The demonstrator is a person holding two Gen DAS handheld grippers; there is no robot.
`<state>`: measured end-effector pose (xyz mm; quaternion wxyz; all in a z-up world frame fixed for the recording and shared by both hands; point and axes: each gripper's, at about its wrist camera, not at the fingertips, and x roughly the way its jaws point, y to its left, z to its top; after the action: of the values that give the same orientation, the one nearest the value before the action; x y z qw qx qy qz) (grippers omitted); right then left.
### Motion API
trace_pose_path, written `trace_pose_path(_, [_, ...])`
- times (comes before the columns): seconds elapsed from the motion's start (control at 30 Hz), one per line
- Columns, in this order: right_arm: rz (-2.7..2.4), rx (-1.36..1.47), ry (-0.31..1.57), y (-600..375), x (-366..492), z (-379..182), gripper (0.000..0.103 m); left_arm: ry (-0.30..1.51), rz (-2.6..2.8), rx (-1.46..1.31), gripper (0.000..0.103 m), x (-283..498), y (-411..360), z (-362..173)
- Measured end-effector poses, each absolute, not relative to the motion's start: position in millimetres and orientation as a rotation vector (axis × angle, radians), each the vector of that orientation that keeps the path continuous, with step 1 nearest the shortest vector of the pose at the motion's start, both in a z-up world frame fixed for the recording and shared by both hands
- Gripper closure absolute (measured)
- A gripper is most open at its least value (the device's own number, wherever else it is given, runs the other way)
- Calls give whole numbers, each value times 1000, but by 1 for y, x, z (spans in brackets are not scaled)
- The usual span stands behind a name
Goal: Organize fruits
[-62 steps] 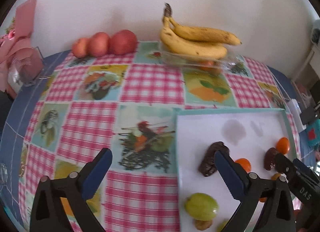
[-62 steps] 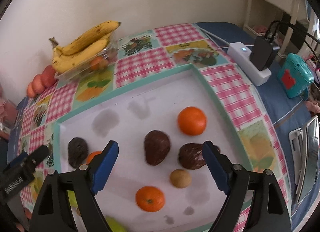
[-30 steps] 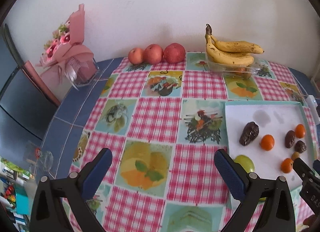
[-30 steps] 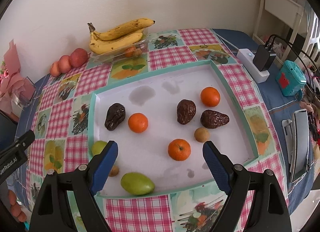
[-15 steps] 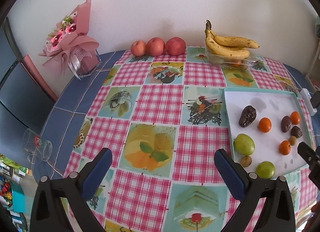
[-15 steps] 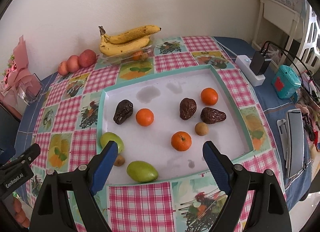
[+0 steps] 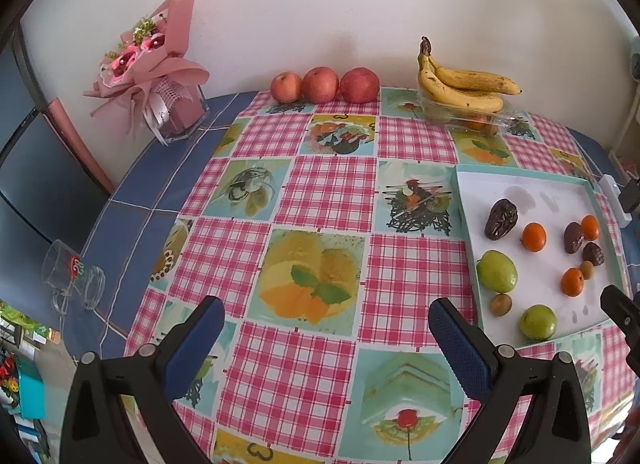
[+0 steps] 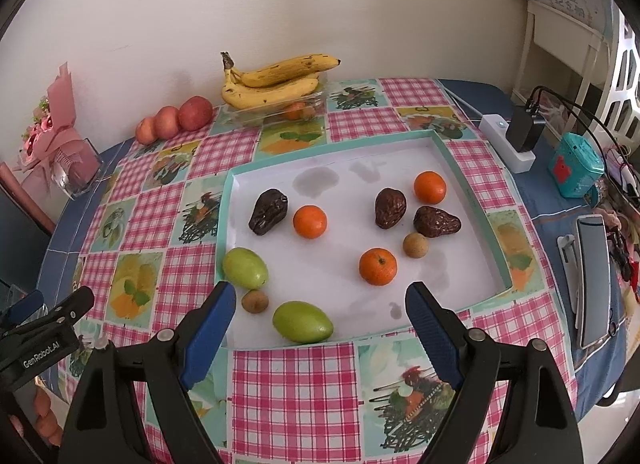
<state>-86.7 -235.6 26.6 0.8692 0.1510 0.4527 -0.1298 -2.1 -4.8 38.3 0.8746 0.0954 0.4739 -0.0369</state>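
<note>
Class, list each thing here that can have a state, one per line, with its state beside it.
left gripper: open, holding nothing
right gripper: open, holding nothing
glass mug: lying on its side
tray: holds loose fruit
clear box: bananas lying on top
charger: plugged into the power strip

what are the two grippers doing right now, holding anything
Left gripper: open, holding nothing, above the tablecloth.
Right gripper: open, holding nothing, above the near edge of the tray.
</note>
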Motion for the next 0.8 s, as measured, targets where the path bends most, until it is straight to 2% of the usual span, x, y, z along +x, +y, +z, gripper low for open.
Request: trace_pose_path(0.8, [-234,265,950,-218,-88,27,16,984,-76,192,0,-3,-2,42])
